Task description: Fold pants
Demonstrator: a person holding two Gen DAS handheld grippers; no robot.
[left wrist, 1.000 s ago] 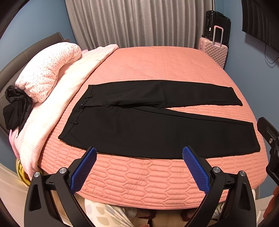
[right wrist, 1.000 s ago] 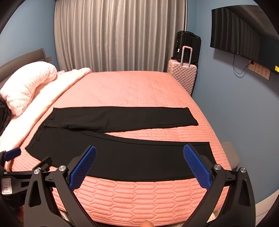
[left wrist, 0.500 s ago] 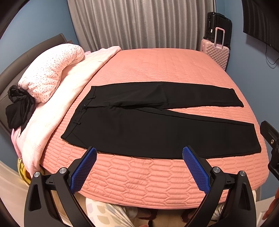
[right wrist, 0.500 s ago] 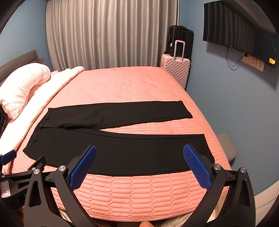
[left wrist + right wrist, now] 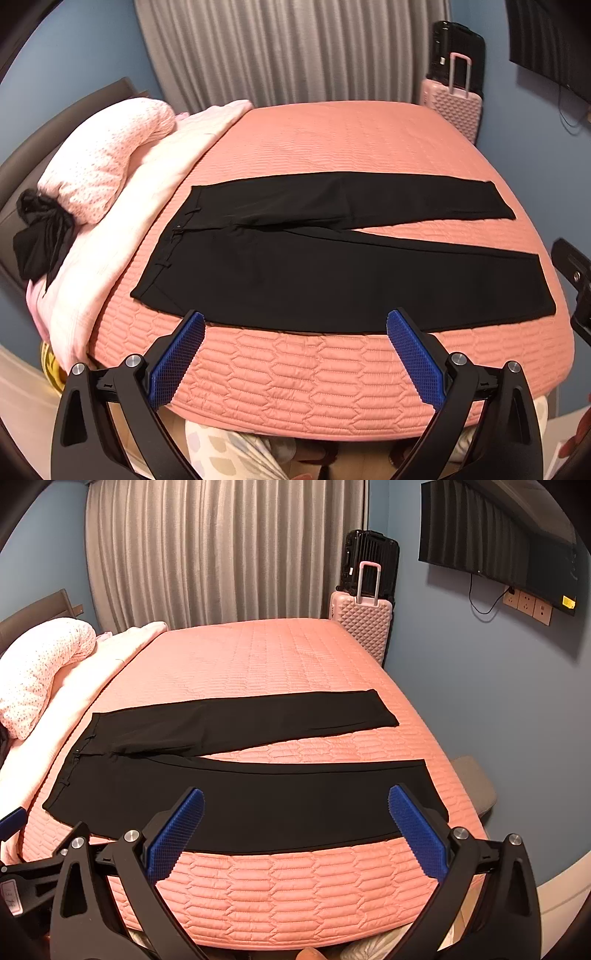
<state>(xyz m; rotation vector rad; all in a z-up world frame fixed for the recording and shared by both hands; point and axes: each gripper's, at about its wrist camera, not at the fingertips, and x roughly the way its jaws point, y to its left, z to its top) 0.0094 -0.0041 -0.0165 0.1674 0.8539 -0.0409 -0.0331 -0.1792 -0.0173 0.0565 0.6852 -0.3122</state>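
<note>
A home bedroom, by every sign: wide bed (image 5: pixel 280 664) under a quilted salmon coverlet, speckled pink pillow (image 5: pixel 107 166) against a padded headboard (image 5: pixel 37 607), grey floor-length curtains (image 5: pixel 221 550) drawn shut, wall-mounted television (image 5: pixel 495 531) with sockets beneath, two suitcases (image 5: pixel 364 624) (one pink, one black) parked in the corner.

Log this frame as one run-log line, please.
phase: pre-grasp | pants: flat, unfolded on bed, legs apart | left gripper: open, empty | right gripper: open, empty
</note>
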